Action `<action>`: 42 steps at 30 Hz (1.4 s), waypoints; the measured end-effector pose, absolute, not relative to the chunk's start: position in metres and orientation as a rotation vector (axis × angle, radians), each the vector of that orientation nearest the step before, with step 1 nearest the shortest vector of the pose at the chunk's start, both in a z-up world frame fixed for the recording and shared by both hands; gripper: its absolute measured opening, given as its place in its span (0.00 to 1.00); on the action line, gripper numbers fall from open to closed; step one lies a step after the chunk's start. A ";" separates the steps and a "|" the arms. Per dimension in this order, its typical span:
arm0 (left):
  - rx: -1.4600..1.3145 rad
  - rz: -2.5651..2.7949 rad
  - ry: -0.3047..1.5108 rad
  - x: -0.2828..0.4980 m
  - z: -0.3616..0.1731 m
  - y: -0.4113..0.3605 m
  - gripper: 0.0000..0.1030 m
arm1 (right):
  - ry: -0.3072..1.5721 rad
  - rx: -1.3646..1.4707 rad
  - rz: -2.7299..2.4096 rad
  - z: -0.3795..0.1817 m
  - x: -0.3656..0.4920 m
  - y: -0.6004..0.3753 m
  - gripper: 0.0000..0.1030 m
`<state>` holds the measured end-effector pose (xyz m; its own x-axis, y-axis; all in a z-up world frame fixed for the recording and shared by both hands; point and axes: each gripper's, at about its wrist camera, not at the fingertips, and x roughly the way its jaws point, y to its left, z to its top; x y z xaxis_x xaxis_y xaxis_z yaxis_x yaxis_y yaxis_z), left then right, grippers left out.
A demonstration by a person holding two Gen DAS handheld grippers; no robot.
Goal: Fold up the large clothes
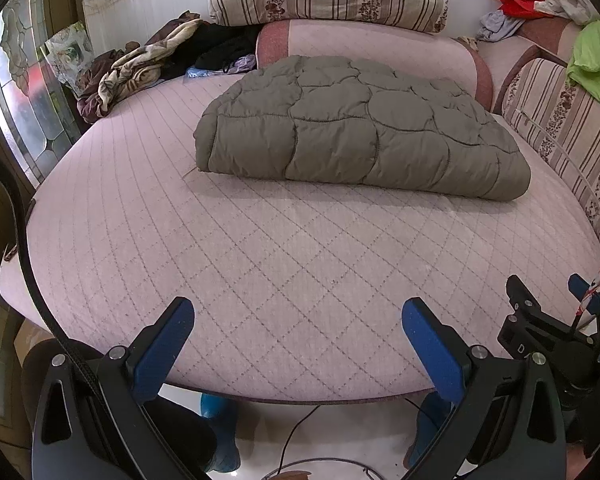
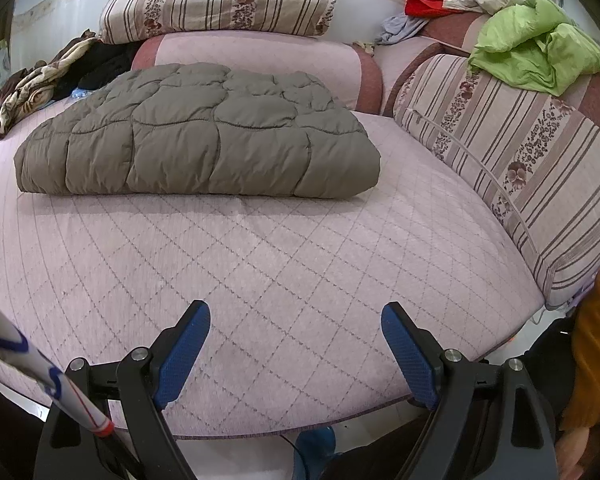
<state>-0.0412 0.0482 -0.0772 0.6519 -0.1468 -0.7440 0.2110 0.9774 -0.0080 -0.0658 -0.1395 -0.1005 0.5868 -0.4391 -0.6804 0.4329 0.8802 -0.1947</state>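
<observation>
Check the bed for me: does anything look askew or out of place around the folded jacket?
The grey quilted jacket lies folded in a tidy block on the pink bed cover. Loose clothes are heaped at the edges: a brown patterned pile at the far left, a green garment on the striped cushion.

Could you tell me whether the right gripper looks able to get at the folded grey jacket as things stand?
Probably yes. The right gripper is open and holds nothing, and only bare pink mattress lies between it and the near edge of the jacket. It would have to move forward first, since it hangs at the mattress's front edge.
</observation>
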 end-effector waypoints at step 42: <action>0.058 -0.219 0.881 -0.035 -0.089 0.055 1.00 | 0.795 -0.013 -0.507 -0.100 -0.067 -0.137 0.89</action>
